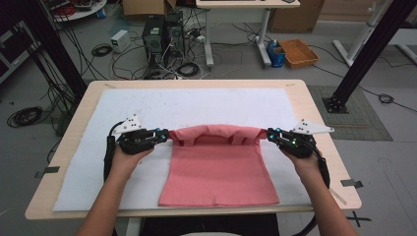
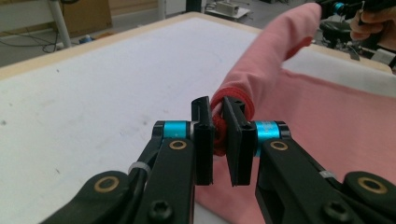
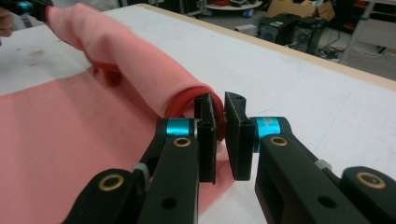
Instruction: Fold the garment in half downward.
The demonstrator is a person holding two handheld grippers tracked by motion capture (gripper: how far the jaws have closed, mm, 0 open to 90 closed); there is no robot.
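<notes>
I worked at a light wooden table (image 1: 314, 115) whose top was covered almost edge to edge by a white mat (image 1: 147, 108), with bare wood showing as a narrow border all round. On the mat lay a pink garment (image 1: 219, 172), its lower part spread flat toward my side, its far edge raised off the mat in a fold. The mat bore a few faint dark specks.

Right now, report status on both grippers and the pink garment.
Left gripper and right gripper: jaws shut on the pink garment, one at each end of its far edge. That edge lifted and folded over; near part flat on the white mat. Nothing in the way.
</notes>
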